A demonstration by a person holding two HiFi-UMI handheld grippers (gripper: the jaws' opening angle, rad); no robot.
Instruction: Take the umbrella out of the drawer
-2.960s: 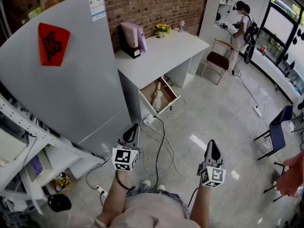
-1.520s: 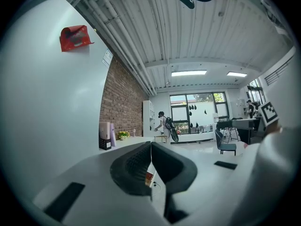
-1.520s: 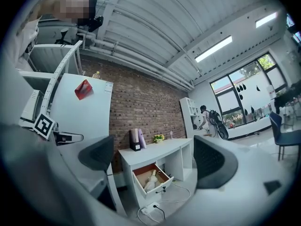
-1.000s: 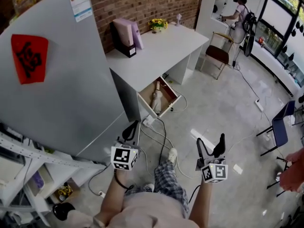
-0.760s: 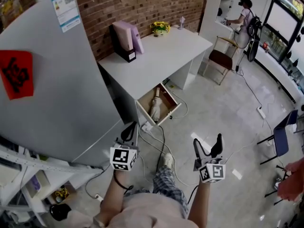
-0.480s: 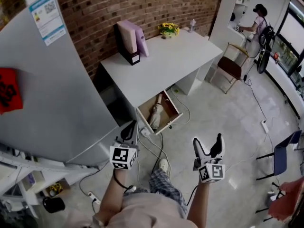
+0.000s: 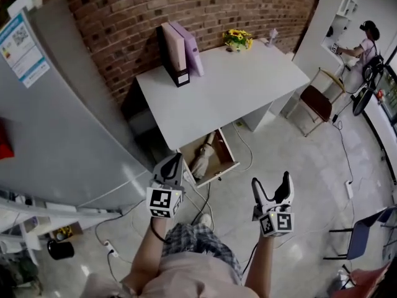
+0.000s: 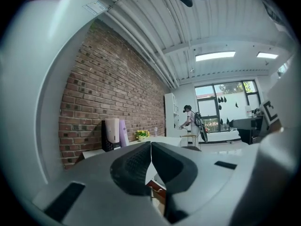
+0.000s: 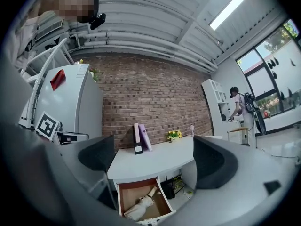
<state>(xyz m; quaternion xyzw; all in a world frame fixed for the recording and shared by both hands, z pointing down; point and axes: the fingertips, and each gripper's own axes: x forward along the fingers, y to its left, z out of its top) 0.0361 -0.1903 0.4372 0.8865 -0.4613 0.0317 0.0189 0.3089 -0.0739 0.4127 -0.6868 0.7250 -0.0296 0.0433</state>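
A folded cream umbrella point(image 7: 202, 159) point(image 9: 140, 205) with a wooden handle lies in the open wooden drawer point(image 7: 229, 156) point(image 9: 160, 199) under the white desk point(image 7: 223, 92) point(image 9: 155, 159). My left gripper point(image 7: 175, 162) point(image 8: 151, 149) is shut, empty, held in the air just in front of the drawer's left side in the head view. My right gripper point(image 7: 270, 187) point(image 9: 153, 161) stands open, empty, a step short of the drawer and to its right.
A grey fridge point(image 7: 56, 104) stands left of the desk. Purple file boxes point(image 7: 180, 51) and yellow flowers point(image 7: 237, 39) sit on the desk. Cables point(image 7: 205, 200) trail on the floor. A chair point(image 7: 316, 101) and a person point(image 7: 366, 42) are at the far right.
The view has advanced toward the desk and drawer, which sit closer to both grippers now. The right gripper opened within the last three seconds; the left stayed shut.
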